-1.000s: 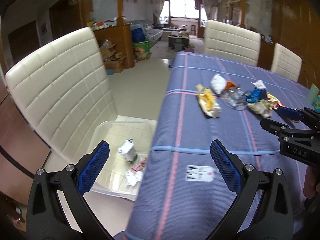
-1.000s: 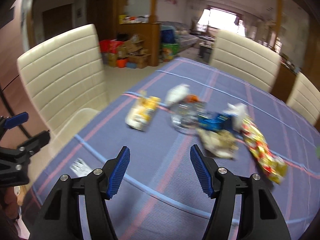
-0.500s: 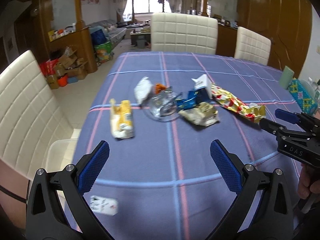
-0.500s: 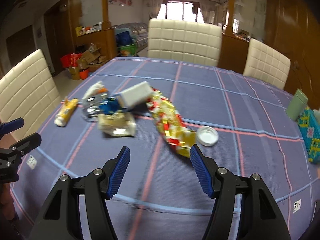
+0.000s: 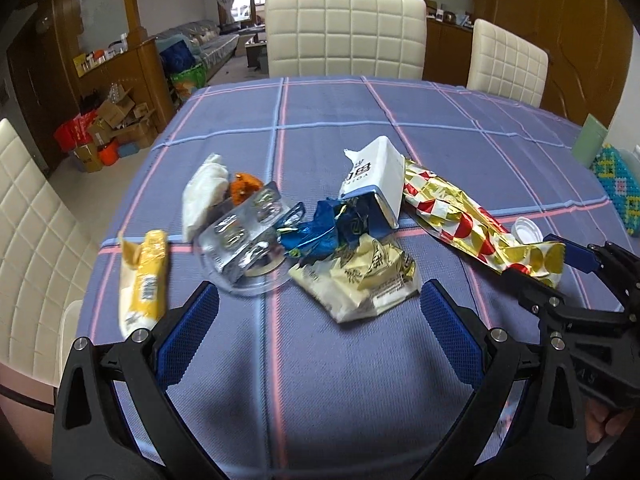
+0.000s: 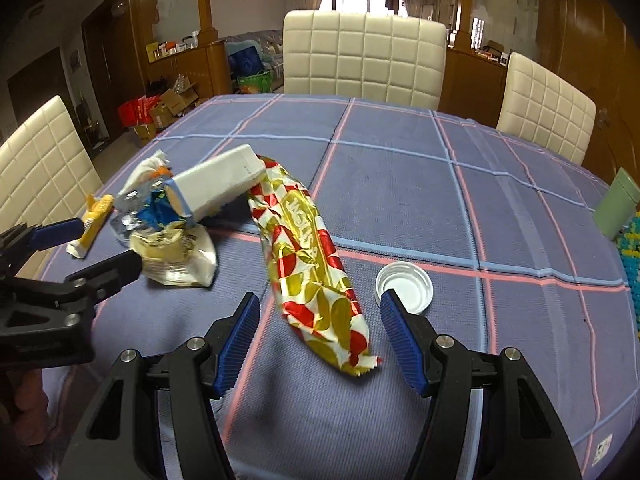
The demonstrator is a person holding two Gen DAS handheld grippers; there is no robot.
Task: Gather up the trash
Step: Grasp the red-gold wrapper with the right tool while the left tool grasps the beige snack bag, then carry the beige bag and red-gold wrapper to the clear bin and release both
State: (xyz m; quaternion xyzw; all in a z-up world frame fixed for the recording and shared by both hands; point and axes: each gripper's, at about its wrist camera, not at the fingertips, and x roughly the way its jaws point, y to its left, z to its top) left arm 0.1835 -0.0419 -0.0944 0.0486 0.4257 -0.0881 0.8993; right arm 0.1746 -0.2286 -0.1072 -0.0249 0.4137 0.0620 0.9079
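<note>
Trash lies on the blue checked tablecloth (image 5: 320, 360). In the left wrist view: a yellow wrapper (image 5: 146, 280), a white crumpled bag (image 5: 204, 192), a clear blister tray (image 5: 244, 240), a blue foil wrapper (image 5: 324, 232), a cream packet (image 5: 360, 276), a white carton (image 5: 376, 176) and a long red-gold wrapper (image 5: 468, 220). My left gripper (image 5: 316, 312) is open, just short of the cream packet. My right gripper (image 6: 320, 320) is open, its fingers either side of the near end of the red-gold wrapper (image 6: 316, 264). A white lid (image 6: 404, 286) lies by its right finger.
Cream padded chairs (image 5: 344, 32) stand at the far side, and one (image 5: 36, 232) at the left. A green cup (image 6: 616, 208) and a beaded object (image 5: 620, 188) sit at the table's right edge. Boxes (image 5: 104, 128) clutter the floor at left.
Both grippers have swung right from the bin beside the table towards the trash pile and moved closer. The left now faces the cream packet, the right the red-gold wrapper. Both stayed open.
</note>
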